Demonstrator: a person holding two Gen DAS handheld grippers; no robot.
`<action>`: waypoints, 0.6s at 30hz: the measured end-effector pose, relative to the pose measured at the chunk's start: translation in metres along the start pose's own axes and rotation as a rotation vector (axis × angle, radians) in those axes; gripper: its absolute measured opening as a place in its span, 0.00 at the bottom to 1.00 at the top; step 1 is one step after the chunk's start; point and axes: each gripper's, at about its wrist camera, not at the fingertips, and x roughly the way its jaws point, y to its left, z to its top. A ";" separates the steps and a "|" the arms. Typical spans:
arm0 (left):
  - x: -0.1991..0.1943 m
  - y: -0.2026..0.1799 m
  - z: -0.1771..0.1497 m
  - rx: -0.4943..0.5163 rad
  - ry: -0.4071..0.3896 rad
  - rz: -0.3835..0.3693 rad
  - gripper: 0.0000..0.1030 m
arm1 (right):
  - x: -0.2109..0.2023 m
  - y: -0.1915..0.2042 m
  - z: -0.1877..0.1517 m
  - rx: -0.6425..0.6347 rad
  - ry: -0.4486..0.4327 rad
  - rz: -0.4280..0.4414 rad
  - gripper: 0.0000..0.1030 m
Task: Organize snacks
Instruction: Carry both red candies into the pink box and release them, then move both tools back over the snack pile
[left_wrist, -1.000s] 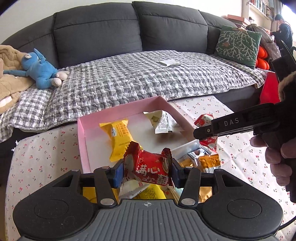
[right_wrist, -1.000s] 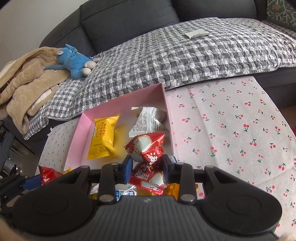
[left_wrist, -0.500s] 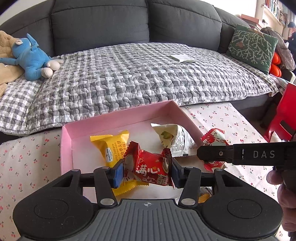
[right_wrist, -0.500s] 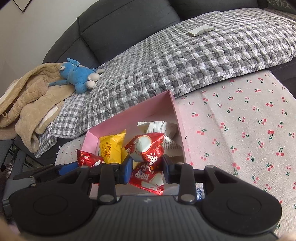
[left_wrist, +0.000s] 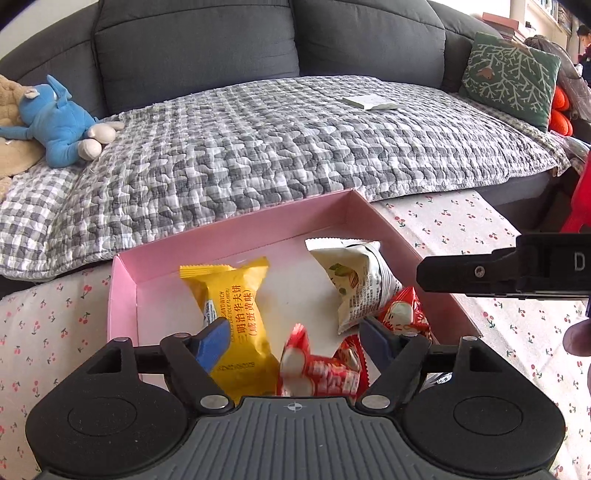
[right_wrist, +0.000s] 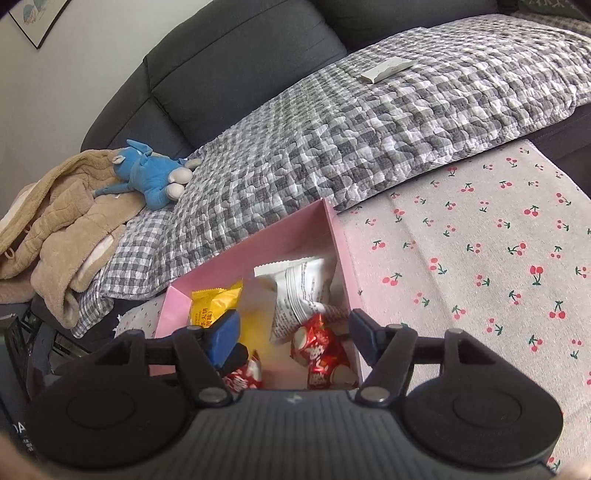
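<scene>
A pink box (left_wrist: 236, 232) on the cherry-print table holds a yellow snack (left_wrist: 229, 314) and a white snack (left_wrist: 354, 280). My left gripper (left_wrist: 293, 341) hangs over the box's near end. Its jaws are opening, and a red snack (left_wrist: 317, 369) lies loose between them, clear of the pads. A second red snack (left_wrist: 402, 314) lies by the right wall. One of my right gripper's fingers (left_wrist: 461, 275) reaches in from the right. In the right wrist view my right gripper (right_wrist: 291, 332) is also opening above a loose red snack (right_wrist: 321, 354) in the pink box (right_wrist: 258, 243).
A dark sofa with a grey checked quilt (left_wrist: 295, 147) runs just behind the box. A blue plush toy (left_wrist: 55, 122), a beige blanket (right_wrist: 55, 221) and a green cushion (left_wrist: 509, 77) lie on it. Cherry-print cloth (right_wrist: 480, 258) extends to the box's right.
Both grippers went from shut on red snacks to open, and the snacks dropped into the pink box. The left gripper moved forward and lower over the box.
</scene>
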 end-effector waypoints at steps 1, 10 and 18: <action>-0.002 -0.001 -0.001 0.006 0.000 -0.004 0.79 | -0.001 0.000 0.001 0.003 -0.002 0.001 0.61; -0.022 0.000 -0.006 -0.008 -0.004 -0.031 0.83 | -0.011 0.005 -0.002 -0.022 -0.007 -0.007 0.70; -0.053 0.004 -0.019 -0.014 -0.030 -0.040 0.85 | -0.020 0.020 -0.010 -0.108 0.011 -0.035 0.76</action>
